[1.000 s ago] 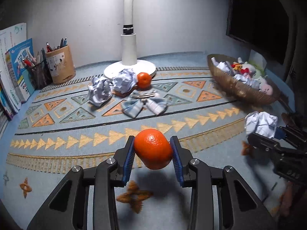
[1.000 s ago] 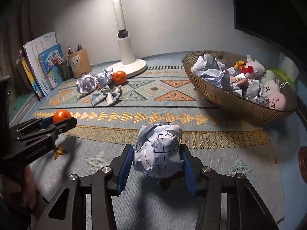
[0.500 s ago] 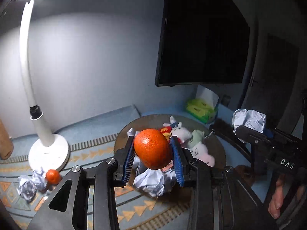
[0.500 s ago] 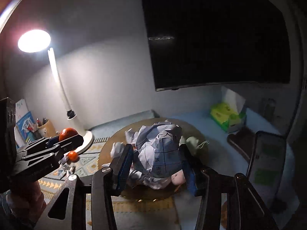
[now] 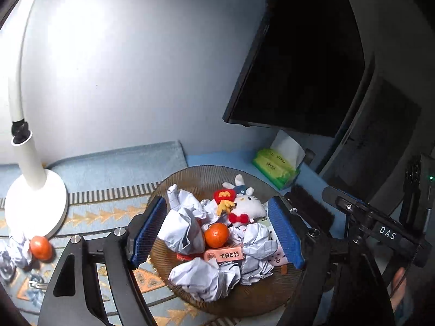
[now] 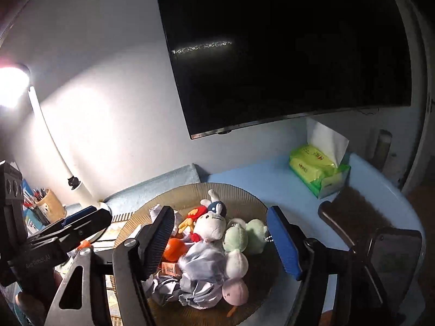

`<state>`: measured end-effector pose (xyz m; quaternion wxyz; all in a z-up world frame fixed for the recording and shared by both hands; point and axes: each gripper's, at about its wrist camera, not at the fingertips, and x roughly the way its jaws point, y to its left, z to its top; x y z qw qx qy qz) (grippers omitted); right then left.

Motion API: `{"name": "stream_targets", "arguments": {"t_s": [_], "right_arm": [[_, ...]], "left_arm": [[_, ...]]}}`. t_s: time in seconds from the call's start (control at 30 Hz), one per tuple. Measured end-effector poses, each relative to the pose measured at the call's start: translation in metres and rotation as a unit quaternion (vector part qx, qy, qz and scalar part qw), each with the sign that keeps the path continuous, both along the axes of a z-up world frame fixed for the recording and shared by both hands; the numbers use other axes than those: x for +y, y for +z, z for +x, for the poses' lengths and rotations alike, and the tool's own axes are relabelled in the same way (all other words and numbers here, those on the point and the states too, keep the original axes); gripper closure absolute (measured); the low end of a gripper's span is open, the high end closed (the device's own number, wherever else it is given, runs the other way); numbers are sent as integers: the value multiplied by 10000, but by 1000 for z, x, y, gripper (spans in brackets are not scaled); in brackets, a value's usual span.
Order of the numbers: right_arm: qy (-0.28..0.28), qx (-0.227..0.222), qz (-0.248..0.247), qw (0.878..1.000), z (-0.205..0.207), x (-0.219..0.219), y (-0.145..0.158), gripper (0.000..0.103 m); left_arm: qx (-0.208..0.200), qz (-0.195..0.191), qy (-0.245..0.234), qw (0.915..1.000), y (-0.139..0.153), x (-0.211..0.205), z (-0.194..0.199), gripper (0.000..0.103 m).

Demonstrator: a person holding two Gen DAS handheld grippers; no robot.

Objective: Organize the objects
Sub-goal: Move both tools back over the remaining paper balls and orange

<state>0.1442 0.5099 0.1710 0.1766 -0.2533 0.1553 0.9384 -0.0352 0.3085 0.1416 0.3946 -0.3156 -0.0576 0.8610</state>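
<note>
A: How are the claws?
B: Left gripper [image 5: 217, 233] and right gripper [image 6: 220, 240] are both opening over the basket [image 5: 190, 175], nothing gripped.
A: The orange [image 5: 216, 235]?
B: Below the left pads, among paper balls [image 5: 180, 231] and plush toys [image 6: 210, 224]; blue table [image 6: 272, 179] lies beyond the rim.

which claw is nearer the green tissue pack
Right. The right claw hangs over the bowl's side nearer the green tissue pack; the left claw sits further off, to its left.
</note>
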Motion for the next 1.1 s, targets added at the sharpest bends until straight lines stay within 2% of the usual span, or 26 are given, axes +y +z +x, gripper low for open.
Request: {"name": "stream_targets", "arguments": {"t_s": [0.13,0.23,0.3,0.37,0.4,0.43,0.5,0.57,0.6,0.7,0.77,0.8,0.83,0.9,1.1], "right_arm": [[92,80,-82,9999,15,-18,3,34],[447,137,-213,9987,18,-47,4,34],[812,145,-192,9964,15,-77,4,34],[1217,120,29,9925,11,-113,3,33],[1397,89,168,9900,7,-131,1,30],[1532,47,261,9878,3,-148,-3,21],[1747,-57,236,9843,-7,-179,-18,8],[1979,-254,83,9799,-20,-208,-40,8],[2042,-346,32,9783,-27,-219,-54,8],[2389,-362,-37,9704,-41,-246,-96,8],[2478,-465,182,9675,-47,-259,-114,8],[2462,-518,327,9673,-50,-264,-121,8],[2448,-565,416,9670,-52,-266,-127,8],[2394,-828,528,9659,-60,-268,-139,8],[2282,-1112,860,9634,-70,-276,-149,8]], "left_arm": [[136,-31,327,9994,7,-55,18,27],[370,-284,1152,9922,10,-114,38,27],[481,-678,1992,9764,10,-154,48,27],[547,-972,2537,9608,6,-196,57,22],[535,-1060,2709,9553,1,-215,59,11],[505,-1117,2851,9506,-4,-234,62,1],[482,-1076,3146,9419,-20,-268,68,1],[373,-1117,3485,9299,-40,-296,69,1],[293,-1150,3567,9266,-52,-306,66,1],[-39,-1215,3577,9259,-91,-326,54,1],[-135,-1162,3586,9261,-109,-332,50,1],[-149,-1174,3618,9247,-113,-334,50,1],[-260,-1146,3598,9256,-114,-336,48,1],[-231,-1026,3539,9293,-114,-337,50,1],[-243,-1282,3394,9315,-117,-326,49,1]]}}
